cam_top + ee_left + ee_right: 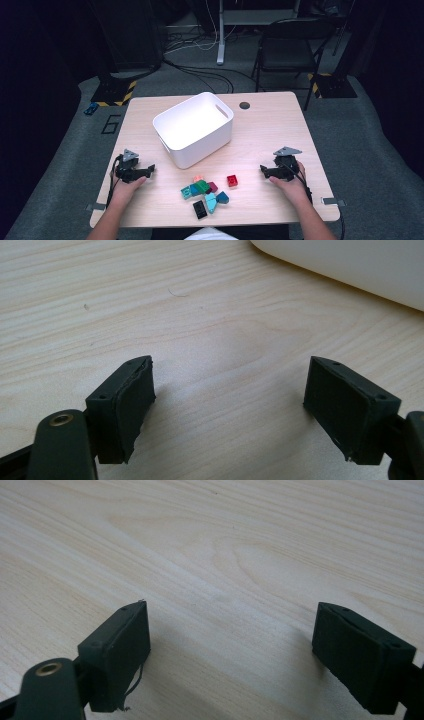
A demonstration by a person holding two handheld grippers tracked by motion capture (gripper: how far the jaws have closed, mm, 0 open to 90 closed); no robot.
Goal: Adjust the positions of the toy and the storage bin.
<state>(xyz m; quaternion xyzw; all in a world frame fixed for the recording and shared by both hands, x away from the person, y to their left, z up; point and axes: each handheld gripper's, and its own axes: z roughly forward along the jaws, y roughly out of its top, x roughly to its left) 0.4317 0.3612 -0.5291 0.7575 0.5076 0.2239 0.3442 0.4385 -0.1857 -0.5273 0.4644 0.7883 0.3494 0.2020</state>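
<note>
A white bin (194,129) stands in the middle of the wooden table (270,130). In front of it lies a cluster of toy bricks (205,192): teal, green, pink, light blue and black, with a red brick (232,180) a little to the right. My left gripper (150,169) rests on the table left of the bricks, open and empty; its own view has bare wood between the jaws (227,400) and the bin's wall (350,265) at the upper right. My right gripper (262,170) rests right of the bricks, open over bare wood (230,640).
A round cable hole (244,105) sits near the table's far edge. A black folding chair (287,47) and loose cables (200,45) are on the floor beyond the table.
</note>
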